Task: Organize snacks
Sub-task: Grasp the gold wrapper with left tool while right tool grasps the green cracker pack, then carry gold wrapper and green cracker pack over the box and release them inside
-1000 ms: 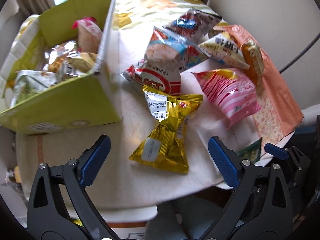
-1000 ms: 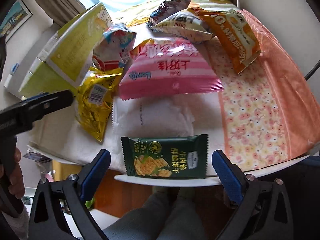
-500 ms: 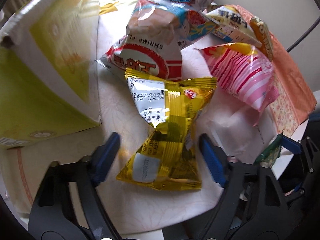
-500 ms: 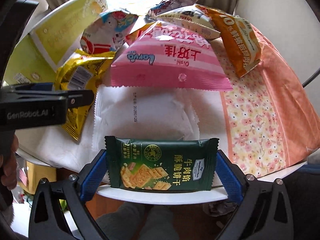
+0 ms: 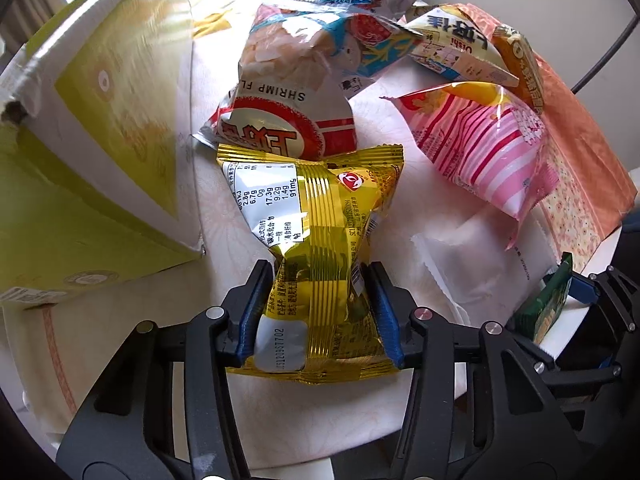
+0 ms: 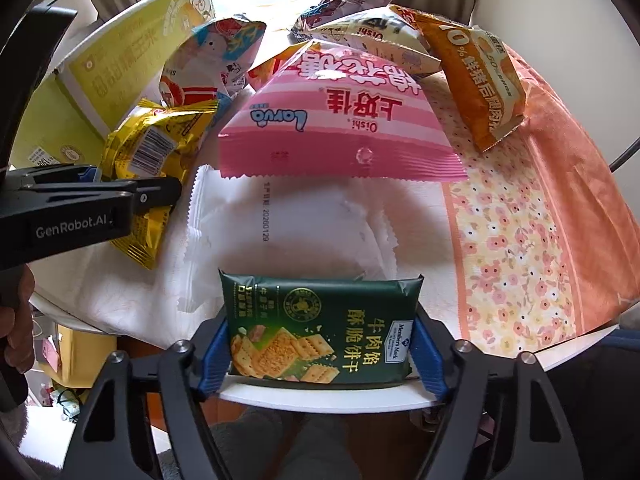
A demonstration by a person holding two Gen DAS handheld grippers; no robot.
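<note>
Glossy foil yellow snack bag (image 5: 320,240)

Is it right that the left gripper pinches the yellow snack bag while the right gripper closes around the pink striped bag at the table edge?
Not quite. The left gripper does pinch the yellow snack bag, but the right gripper is closing around the green cracker packet at the table edge, as the right wrist view shows. The pink striped bag lies farther back, untouched.
</note>
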